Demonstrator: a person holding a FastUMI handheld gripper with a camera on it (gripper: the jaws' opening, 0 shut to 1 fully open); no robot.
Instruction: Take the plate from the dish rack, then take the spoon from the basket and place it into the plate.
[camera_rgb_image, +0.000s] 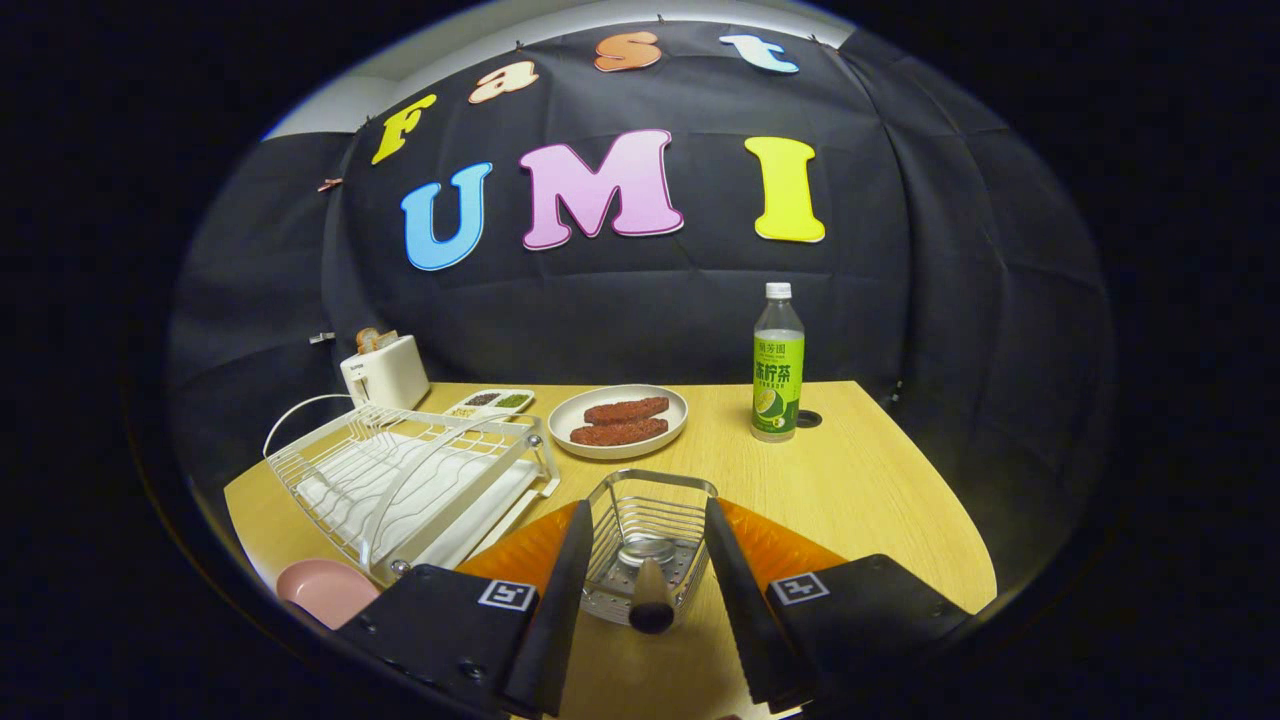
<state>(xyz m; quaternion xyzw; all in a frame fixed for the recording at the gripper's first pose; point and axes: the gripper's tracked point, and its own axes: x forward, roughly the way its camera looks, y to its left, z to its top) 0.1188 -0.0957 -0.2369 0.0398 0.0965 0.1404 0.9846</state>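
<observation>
A hand-held gripper (648, 600) hangs with fingers spread wide on either side of a wire basket (650, 535) holding a spoon (650, 590), gripping nothing. A pink plate (322, 588) lies on the table (860, 480), left, near the dish rack (410, 480).

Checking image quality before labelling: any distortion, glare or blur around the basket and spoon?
Gripper view: strong fisheye bending on the table; spoon handle softly blurred, standing in the wire basket between the open gripper fingers; mild shine on the bottle.
</observation>
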